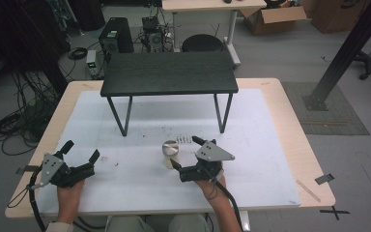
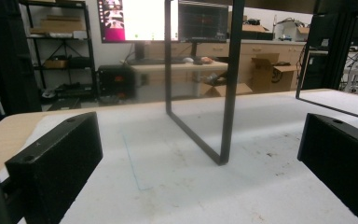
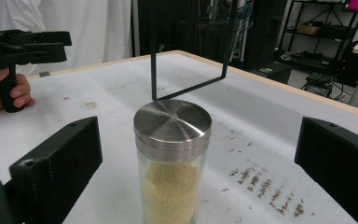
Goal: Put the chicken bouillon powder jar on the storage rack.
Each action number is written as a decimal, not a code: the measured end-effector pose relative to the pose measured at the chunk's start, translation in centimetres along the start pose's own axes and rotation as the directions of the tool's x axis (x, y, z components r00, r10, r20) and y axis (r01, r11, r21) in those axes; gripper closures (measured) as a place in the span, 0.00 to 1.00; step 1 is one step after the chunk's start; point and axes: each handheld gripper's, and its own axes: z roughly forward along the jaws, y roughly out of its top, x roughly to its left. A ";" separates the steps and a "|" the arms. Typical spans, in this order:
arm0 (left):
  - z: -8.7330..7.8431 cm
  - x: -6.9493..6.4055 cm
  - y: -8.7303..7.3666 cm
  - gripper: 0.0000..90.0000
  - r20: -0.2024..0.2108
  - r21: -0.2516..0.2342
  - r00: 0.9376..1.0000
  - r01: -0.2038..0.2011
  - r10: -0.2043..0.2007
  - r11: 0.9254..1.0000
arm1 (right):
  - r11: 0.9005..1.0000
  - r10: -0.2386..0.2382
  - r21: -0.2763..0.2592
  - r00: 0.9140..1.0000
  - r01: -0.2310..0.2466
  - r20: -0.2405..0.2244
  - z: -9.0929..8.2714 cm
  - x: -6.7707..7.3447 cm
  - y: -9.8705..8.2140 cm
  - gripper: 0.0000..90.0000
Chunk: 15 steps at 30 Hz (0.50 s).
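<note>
looks like the approach step: right gripper [image 1: 185,154] has its jaws wide around the jar [image 3: 172,158] standing mid worktop [image 1: 140,193], so next it just needs closing on the glass, left gripper [image 1: 81,152] idle with jaws wide.

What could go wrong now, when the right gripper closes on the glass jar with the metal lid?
1. The jar is tall and narrow and stands upright between the open jaws of the right gripper. If one jaw touches first, it may tip over.
2. Its glass wall looks smooth, so a weak grip could let it slip.
3. The small black table stands just behind the jar; a careless lift might strike its leg or top.
</note>
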 end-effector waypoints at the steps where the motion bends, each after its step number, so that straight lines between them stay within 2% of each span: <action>1: 0.0 0.0 0.0 0.00 0.000 -0.002 1.000 0.001 -0.001 1.000 | 1.000 -0.002 0.002 1.000 0.002 -0.002 0.1 0.1 0.0 0.00; 15: 0.0 0.0 0.0 0.00 0.000 -0.004 1.000 0.003 -0.003 1.000 | 0.998 -0.004 0.070 1.000 0.005 -0.021 2.5 0.3 -0.8 0.01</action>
